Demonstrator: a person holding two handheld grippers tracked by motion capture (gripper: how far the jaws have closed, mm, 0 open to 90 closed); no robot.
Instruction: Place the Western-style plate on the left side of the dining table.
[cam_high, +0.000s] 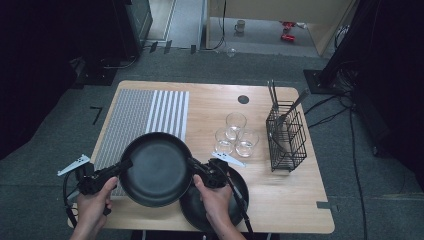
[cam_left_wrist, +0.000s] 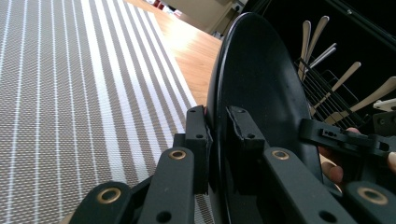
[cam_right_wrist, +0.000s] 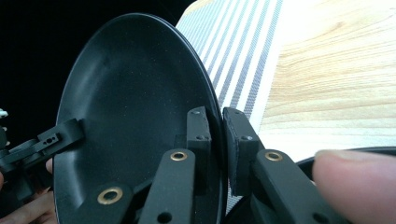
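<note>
1. High view: no readable writing shows on any item.
2. Left gripper (cam_high: 121, 165) pinches the left rim of a round black shallow plate (cam_high: 156, 169); the right gripper (cam_high: 192, 162) pinches its right rim (hands come in from the table's near edge).
3. Plate is held above the light wooden table (cam_high: 280, 195), over a second black plate (cam_high: 240, 192) and a grey striped woven placemat (cam_high: 137, 112).
4. Three clear glasses (cam_high: 235, 134) stand beside a black wire cutlery basket (cam_high: 286, 140).

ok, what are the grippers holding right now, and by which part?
Both hold one black plate by its rim: left gripper on its left edge, right gripper on its right edge.
</note>
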